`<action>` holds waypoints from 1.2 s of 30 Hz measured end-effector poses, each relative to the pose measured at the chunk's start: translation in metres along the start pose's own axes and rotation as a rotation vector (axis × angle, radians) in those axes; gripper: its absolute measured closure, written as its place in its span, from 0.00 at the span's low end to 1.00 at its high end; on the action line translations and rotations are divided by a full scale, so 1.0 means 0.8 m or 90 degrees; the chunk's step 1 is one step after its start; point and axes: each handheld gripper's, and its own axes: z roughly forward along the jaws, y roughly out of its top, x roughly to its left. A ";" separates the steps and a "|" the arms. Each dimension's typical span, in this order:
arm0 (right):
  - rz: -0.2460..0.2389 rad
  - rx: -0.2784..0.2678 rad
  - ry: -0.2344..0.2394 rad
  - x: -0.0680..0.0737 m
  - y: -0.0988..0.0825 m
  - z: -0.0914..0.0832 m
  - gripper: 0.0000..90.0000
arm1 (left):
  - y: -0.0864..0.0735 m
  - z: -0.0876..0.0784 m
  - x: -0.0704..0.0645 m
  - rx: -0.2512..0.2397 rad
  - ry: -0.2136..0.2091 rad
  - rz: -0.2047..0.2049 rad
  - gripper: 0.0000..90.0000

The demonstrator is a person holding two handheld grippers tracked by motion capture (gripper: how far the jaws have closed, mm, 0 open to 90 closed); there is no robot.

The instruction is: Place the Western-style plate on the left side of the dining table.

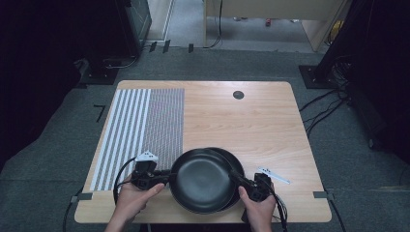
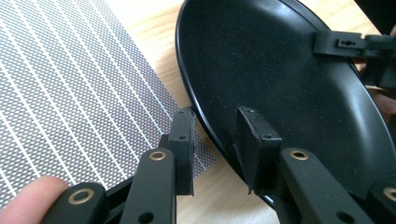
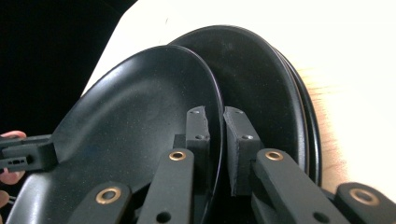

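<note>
Pale wooden tabletop carried a round black matte plate near its front edge, tilted, hollow side up, overlapping a second black plate beneath. Left gripper pinched its left rim; right gripper clamped the opposite rim. Beside lay a striped grey mat.

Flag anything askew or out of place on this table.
The top black plate sits off-centre on the plates beneath, gripped at opposite rims by the left gripper and right gripper. Nothing looks spilled or damaged.
</note>
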 end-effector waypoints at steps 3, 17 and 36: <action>0.006 0.001 0.003 -0.001 0.000 0.000 0.92 | 0.000 -0.002 0.001 0.006 -0.008 0.002 0.75; 0.027 0.003 0.021 -0.006 0.002 -0.001 0.93 | 0.000 -0.004 0.002 0.036 -0.034 0.005 0.72; 0.083 -0.021 0.031 -0.007 0.006 -0.011 0.96 | -0.001 0.008 0.000 0.038 -0.050 -0.044 0.77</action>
